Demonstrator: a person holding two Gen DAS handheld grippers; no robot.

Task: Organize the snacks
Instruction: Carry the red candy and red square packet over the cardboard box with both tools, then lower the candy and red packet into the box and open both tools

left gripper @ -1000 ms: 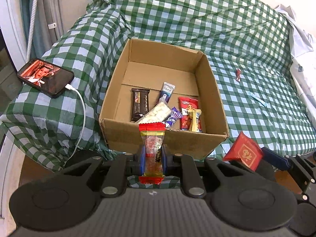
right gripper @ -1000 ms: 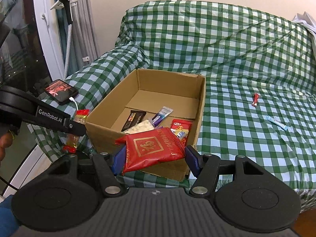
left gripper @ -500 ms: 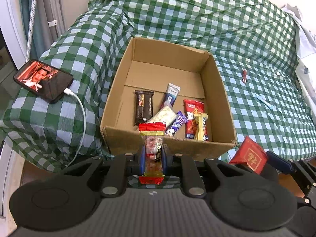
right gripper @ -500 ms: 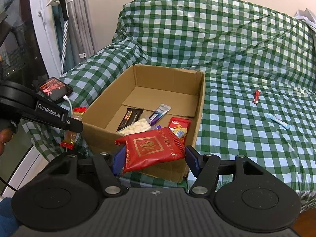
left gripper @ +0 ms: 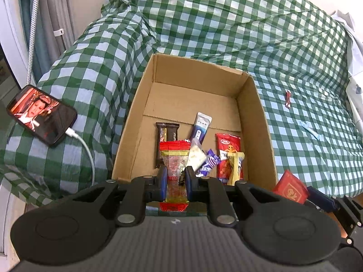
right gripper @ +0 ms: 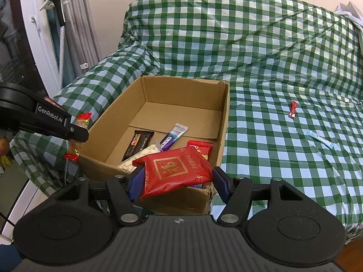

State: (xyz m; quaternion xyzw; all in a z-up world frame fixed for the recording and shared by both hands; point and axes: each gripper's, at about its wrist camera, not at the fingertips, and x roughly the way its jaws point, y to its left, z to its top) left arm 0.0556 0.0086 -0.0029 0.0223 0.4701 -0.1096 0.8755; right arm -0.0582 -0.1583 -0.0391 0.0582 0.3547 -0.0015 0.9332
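the left gripper (left gripper: 175, 182) has its jaws pinched narrow on a clear candy packet (left gripper: 175, 170) with red ends, held upright so its long axis runs straight up and away along the fingers, its top edge over the near wall of the cardboard box (left gripper: 258, 113). the right gripper (right gripper: 177, 181) has its jaws spread fairly wide and closed on a flat red snack pack (right gripper: 175, 170), which lies crosswise between the fingers, tilted, its left corner raised, hanging over the box's near right corner.

inside the box, toward the near end, lie a dark chocolate bar (left gripper: 166, 140) pointing lengthwise down the box, a white-and-blue sachet (left gripper: 200, 127) leaning slightly right, a pale bag of small white pieces (right gripper: 138, 158), a purple wrapper (left gripper: 207, 164) and a red bag (left gripper: 228, 151) with a yellow stick (left gripper: 234, 165) over it. the far half of the box floor is bare cardboard.

the box sits on a green checked cover (right gripper: 272, 45). out to the right on the cover, well apart from the box, rest a small red packet (right gripper: 292, 112) and a light blue stick packet (right gripper: 321, 138). to the left a phone (left gripper: 40, 115) with a lit screen lies on the cover, a white cable (left gripper: 87, 151) plugged into it.
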